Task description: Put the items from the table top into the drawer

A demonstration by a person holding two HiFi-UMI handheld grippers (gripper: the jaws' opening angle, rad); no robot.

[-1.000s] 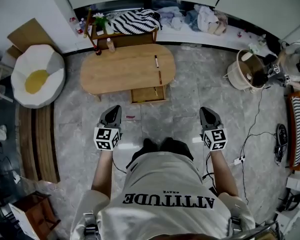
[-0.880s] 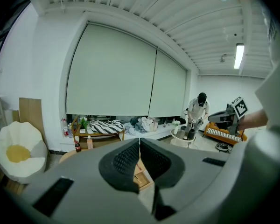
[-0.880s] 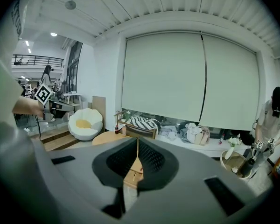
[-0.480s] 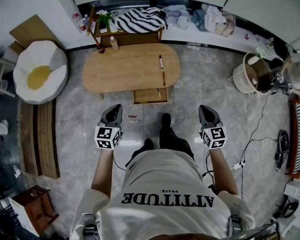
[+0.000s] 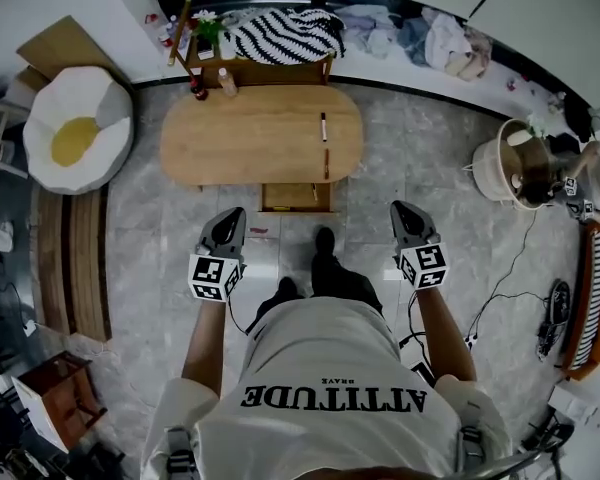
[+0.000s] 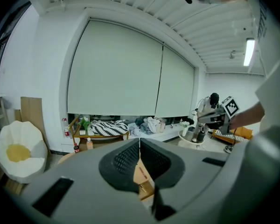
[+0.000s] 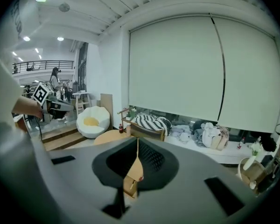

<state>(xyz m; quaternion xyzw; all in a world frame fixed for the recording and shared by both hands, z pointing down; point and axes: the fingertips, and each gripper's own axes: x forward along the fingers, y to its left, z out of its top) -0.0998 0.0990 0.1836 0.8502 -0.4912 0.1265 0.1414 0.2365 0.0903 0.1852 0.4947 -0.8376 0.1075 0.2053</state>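
Short of oval wooden table (image 5: 250,138) and its open drawer (image 5: 296,197): left gripper (image 5: 230,214), right gripper (image 5: 401,209), both closed, empty; on top, perhaps two pens (image 5: 323,128).

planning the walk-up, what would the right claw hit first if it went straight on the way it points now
Probably the near right end of the wooden table, just above the open drawer: both show past the shut tips of the right claw in the right gripper view. Bare floor lies between; depth is unclear.

matt wooden table (image 5: 250,138), glossy stone floor (image 5: 420,168)
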